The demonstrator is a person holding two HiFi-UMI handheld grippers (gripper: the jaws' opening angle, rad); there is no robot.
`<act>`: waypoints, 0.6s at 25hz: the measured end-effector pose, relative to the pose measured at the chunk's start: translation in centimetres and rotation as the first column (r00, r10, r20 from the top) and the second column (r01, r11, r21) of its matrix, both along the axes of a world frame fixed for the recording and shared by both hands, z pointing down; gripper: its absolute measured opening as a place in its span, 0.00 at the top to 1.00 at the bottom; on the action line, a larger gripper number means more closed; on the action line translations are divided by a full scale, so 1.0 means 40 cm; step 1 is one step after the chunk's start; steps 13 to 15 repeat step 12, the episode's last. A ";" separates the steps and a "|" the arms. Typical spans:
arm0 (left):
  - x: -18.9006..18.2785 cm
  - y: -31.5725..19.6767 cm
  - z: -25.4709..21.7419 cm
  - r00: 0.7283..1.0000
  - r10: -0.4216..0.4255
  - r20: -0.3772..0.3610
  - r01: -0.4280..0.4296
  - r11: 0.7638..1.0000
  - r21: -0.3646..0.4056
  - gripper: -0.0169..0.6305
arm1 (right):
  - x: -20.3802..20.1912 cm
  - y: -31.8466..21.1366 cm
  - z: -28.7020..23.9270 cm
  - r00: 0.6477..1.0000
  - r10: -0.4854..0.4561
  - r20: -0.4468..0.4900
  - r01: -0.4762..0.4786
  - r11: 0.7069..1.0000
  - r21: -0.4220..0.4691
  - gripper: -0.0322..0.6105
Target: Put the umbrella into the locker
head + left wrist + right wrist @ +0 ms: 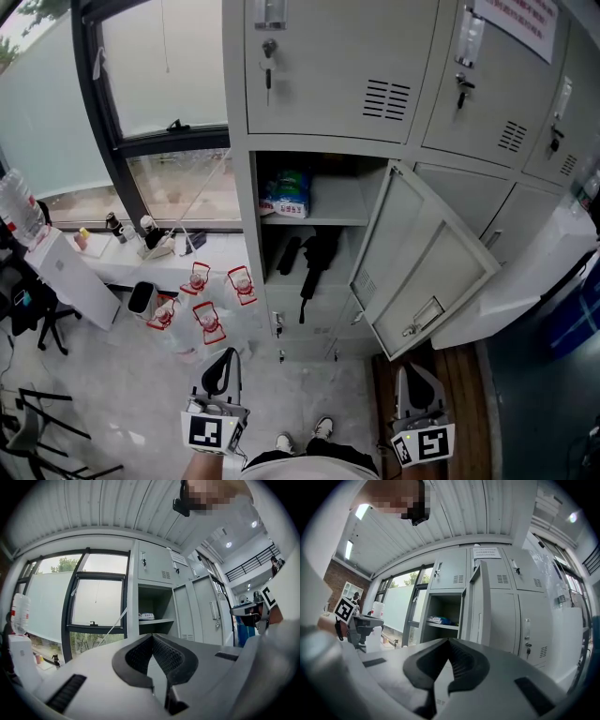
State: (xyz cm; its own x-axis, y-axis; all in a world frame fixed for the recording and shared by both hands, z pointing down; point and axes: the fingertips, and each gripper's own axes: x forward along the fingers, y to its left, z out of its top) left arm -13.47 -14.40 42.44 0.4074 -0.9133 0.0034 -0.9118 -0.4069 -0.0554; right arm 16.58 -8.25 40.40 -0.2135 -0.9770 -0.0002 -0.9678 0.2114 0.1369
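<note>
The grey locker [251, 253] stands with its door [427, 267] swung out to the right. A black folded umbrella [317, 261] lies in the lower compartment, under the shelf, next to another dark object [287, 254]. My left gripper [224, 356] and right gripper [413, 372] are low in the head view, well short of the locker, both shut with nothing between the pads. The left gripper view looks past the closed left gripper [152, 637] at the open locker [157, 616]. Beyond the shut right gripper [448, 641], the right gripper view has the door's edge [480, 602].
A blue and green packet [289, 194] lies on the locker's upper shelf. Several red-framed bottles [208, 302] stand on the floor at the left, below a window sill with small items. A white box [70, 277] and a water jug [19, 206] are further left. My shoes [322, 428] show between the grippers.
</note>
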 end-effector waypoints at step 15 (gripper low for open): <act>-0.034 0.024 0.012 1.000 0.009 -0.008 -0.009 1.000 0.002 0.94 | -0.039 0.027 0.004 1.000 0.000 -0.007 0.000 1.000 0.001 0.93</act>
